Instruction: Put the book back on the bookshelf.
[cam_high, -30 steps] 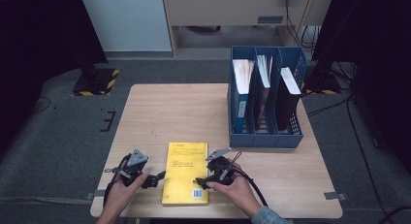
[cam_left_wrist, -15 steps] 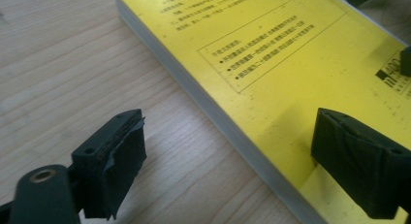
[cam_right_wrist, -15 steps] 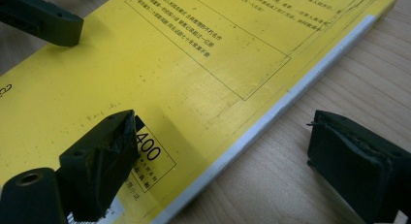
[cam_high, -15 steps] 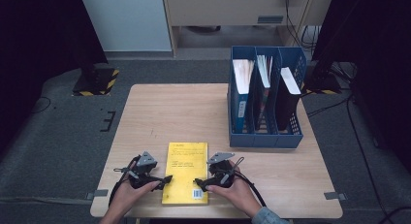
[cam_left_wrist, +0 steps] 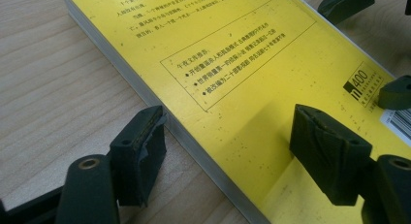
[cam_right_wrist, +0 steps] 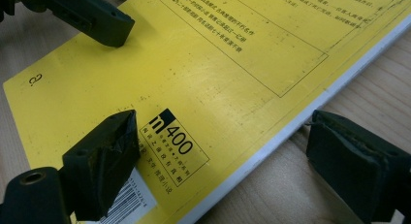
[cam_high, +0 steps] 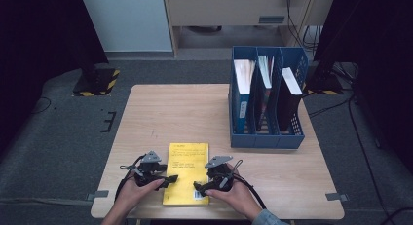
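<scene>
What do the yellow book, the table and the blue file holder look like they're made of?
Yellow book: paper, with a smooth, faintly glossy card cover; stacked page edges show along its side. Table: light wood or wood-look laminate; grain lines show, matte. Blue file holder: probably moulded plastic, with perforated walls.

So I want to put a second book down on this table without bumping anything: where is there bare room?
The widest bare patch is the table's far left half, bordered by the blue file rack and the yellow book. A narrower strip lies between book and right edge, in front of the rack. It is crowded around the book, where the left gripper and right gripper straddle its edges.
</scene>
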A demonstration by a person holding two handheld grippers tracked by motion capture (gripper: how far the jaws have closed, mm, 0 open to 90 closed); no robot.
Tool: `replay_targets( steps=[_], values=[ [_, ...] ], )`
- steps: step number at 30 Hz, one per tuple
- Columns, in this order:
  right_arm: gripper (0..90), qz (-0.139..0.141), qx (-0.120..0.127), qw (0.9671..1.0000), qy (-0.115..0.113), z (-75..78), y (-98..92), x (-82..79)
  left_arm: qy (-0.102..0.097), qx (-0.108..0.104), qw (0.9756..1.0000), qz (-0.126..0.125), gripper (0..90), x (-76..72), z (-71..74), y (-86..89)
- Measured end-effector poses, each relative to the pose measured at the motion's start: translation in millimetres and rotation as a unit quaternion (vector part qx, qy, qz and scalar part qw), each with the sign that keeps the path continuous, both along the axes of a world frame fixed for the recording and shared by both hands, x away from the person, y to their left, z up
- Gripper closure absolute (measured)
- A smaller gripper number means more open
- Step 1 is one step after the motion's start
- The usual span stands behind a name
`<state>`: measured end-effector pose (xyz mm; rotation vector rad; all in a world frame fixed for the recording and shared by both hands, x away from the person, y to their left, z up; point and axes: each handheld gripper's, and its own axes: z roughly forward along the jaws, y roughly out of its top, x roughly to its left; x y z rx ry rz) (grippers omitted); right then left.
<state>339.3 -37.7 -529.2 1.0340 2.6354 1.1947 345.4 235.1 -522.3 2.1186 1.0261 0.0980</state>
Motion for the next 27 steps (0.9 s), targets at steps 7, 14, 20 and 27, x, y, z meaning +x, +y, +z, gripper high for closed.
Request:
replay_targets(
  steps=[7, 14, 20, 27],
  values=[
    [12.0, -0.001, 0.003, 1.0, -0.003, -0.6, -0.2, -0.3, -0.002, 0.001, 1.0, 0.002, 27.2, 2.6, -0.3, -1.6],
    [11.9, 0.001, 0.006, 1.0, -0.006, -1.3, -0.9, -0.4, -0.007, 0.01, 0.9999, -0.005, 18.4, 3.5, -1.1, -7.6],
    [11.9, 0.003, 0.008, 0.9999, -0.009, -2.3, -1.6, -0.9, -0.001, 0.008, 0.9999, 0.007, 25.5, 4.8, 3.0, -6.2],
    [11.9, 0.005, 0.01, 0.9999, -0.012, -2.8, -2.3, -0.9, -0.018, -0.015, 0.9997, 0.007, 28.7, -0.2, 11.8, -3.8]
  ],
)
